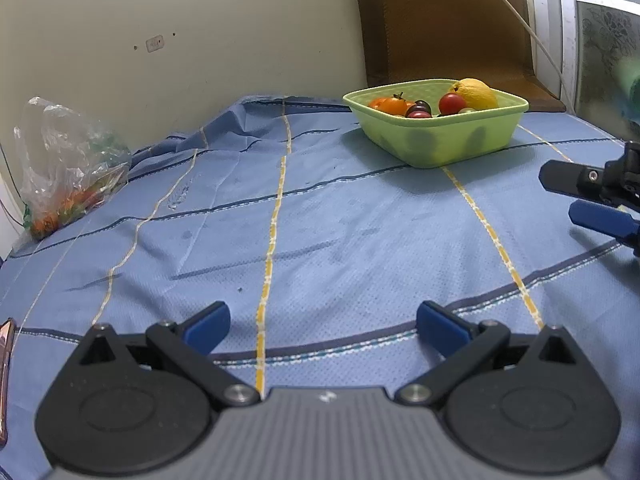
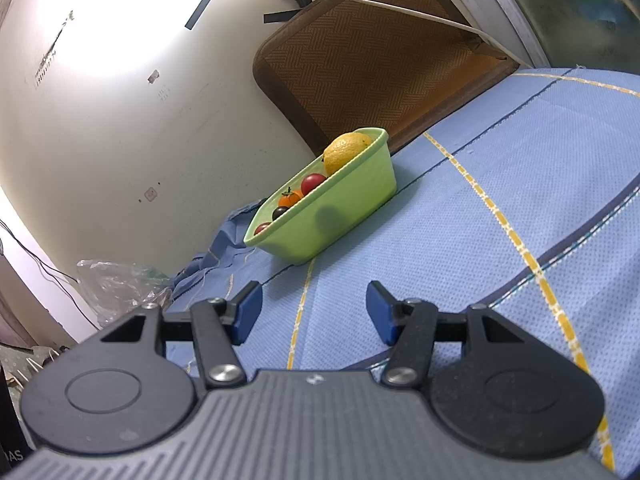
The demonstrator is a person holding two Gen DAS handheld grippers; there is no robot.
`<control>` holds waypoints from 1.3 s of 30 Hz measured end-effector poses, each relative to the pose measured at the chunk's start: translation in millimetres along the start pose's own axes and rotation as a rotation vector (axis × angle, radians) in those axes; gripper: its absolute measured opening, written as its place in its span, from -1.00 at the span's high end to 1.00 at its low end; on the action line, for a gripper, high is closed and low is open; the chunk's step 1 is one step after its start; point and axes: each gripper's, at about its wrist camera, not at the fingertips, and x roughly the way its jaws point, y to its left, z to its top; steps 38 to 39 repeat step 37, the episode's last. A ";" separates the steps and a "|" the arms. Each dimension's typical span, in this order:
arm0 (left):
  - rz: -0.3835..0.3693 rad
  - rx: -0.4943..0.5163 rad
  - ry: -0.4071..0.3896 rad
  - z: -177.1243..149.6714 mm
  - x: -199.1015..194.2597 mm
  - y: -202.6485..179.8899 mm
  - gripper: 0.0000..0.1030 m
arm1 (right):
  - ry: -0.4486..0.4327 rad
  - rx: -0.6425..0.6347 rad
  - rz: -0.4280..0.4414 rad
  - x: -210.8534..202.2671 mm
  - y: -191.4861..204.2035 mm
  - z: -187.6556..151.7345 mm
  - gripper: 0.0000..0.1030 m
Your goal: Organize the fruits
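A light green basket (image 1: pixel 472 142) stands on the blue tablecloth at the far right; it also shows in the right wrist view (image 2: pixel 344 208). It holds a yellow lemon (image 1: pixel 476 94) (image 2: pixel 346 150), red tomatoes (image 1: pixel 452 103) (image 2: pixel 313 183), an orange fruit (image 1: pixel 394 106) (image 2: pixel 289 199) and a dark plum (image 1: pixel 419 110) (image 2: pixel 279 212). My left gripper (image 1: pixel 322 326) is open and empty, low over the cloth, well short of the basket. My right gripper (image 2: pixel 314 312) is open and empty, tilted, facing the basket; it shows at the right edge of the left wrist view (image 1: pixel 560 194).
A clear plastic bag (image 1: pixel 68 164) with orange and green contents lies at the far left by the wall. A brown woven mat (image 1: pixel 444 24) leans on the wall behind the basket. A white cable (image 2: pixel 400 8) hangs across it. The cloth (image 1: pixel 320 220) is rumpled at the back.
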 end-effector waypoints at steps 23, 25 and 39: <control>0.024 0.006 -0.009 -1.0 0.5 -0.8 -1.00 | -0.005 -0.001 0.006 -0.9 -0.6 0.3 -0.25; 0.025 0.006 -0.009 -1.0 0.5 -0.8 -1.00 | -0.006 -0.001 0.006 -0.8 -0.6 0.3 -0.25; -0.012 0.015 -0.042 -1.3 -3.3 -1.9 -1.00 | -0.004 -0.002 0.007 -0.9 -1.0 0.8 -0.25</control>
